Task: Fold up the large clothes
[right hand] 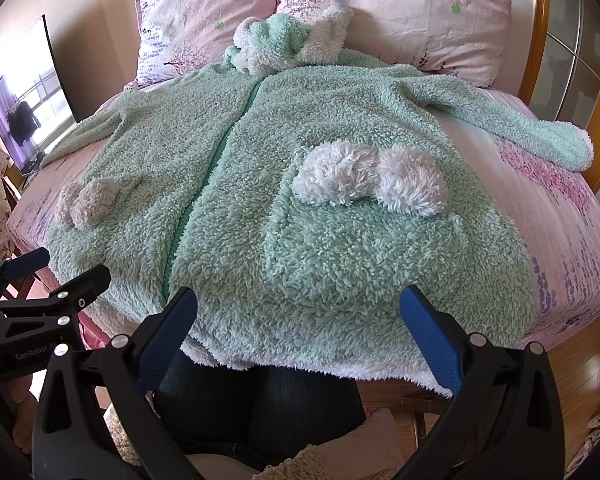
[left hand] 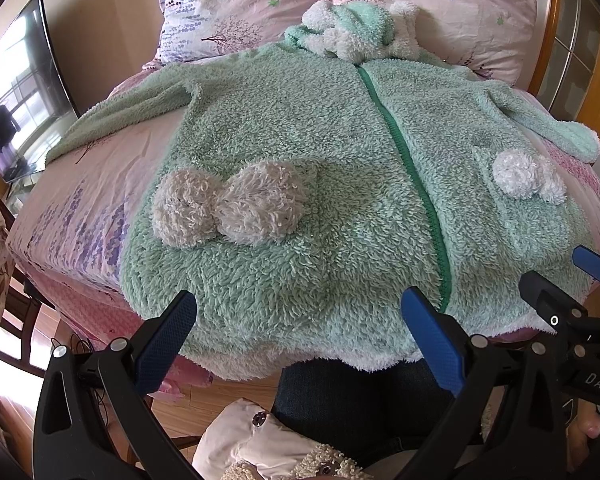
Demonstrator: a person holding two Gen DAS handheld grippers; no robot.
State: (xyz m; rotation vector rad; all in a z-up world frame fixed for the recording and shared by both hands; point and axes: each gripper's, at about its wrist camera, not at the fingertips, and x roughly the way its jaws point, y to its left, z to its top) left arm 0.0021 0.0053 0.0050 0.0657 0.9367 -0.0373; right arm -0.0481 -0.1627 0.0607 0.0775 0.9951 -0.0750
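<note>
A mint-green fluffy hooded robe (left hand: 300, 168) (right hand: 300, 184) lies spread flat, front up, on the bed, zipper (left hand: 412, 176) closed, hood toward the pillows, both sleeves stretched out sideways. White pom-pom pairs (left hand: 228, 204) (right hand: 372, 180) sit on its two pockets. My left gripper (left hand: 300, 340) hovers open just short of the hem, left of the zipper. My right gripper (right hand: 298, 336) hovers open over the hem's right half; it also shows at the right edge of the left wrist view (left hand: 564, 284). Neither holds anything.
Two pink floral pillows (left hand: 240, 4) (right hand: 400, 8) lean on the wooden headboard (right hand: 540, 32). The pink sheet (right hand: 572, 216) lies bare to the robe's right. A monitor (left hand: 24, 92) stands left of the bed. A person's dark-trousered legs (right hand: 260, 400) are against the foot of the bed.
</note>
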